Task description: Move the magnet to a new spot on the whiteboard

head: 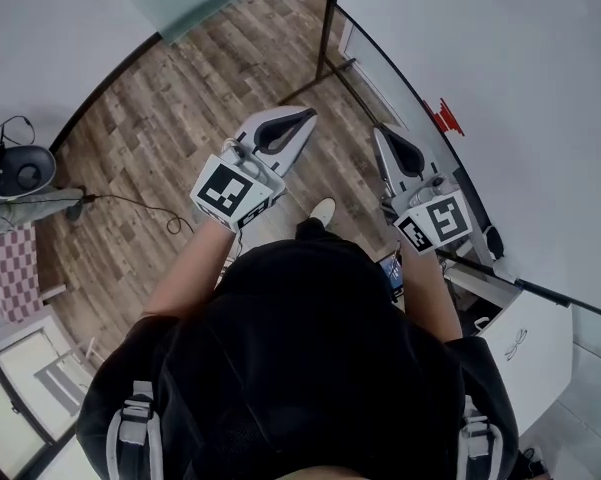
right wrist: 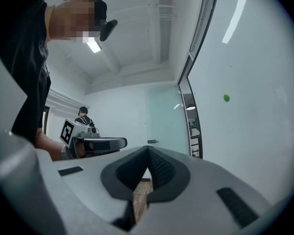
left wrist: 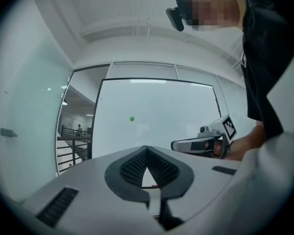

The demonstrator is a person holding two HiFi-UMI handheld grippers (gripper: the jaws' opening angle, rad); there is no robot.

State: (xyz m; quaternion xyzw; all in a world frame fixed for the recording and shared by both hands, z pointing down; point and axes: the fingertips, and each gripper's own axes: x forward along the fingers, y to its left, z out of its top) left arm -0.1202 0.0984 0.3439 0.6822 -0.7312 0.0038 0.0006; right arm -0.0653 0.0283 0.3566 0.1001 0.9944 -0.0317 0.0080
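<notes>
A small green magnet (left wrist: 132, 118) sticks to the large whiteboard (left wrist: 161, 106), well ahead of my left gripper (left wrist: 147, 150). That gripper's jaws meet at the tips with nothing between them. In the right gripper view the magnet (right wrist: 226, 98) sits up on the whiteboard (right wrist: 254, 131) to the right, away from my right gripper (right wrist: 148, 149), which is shut and empty. In the head view both grippers, left (head: 306, 117) and right (head: 382, 134), are held level above the wooden floor beside the whiteboard (head: 500, 58). The green magnet is out of sight there.
A red piece (head: 443, 116) clings to the board's lower part. A white cabinet (head: 525, 353) stands at the right, and a dark device with cables (head: 20, 171) and a checkered box (head: 10, 268) at the left. Another person (right wrist: 83, 115) stands far back by a glass wall (right wrist: 164, 121).
</notes>
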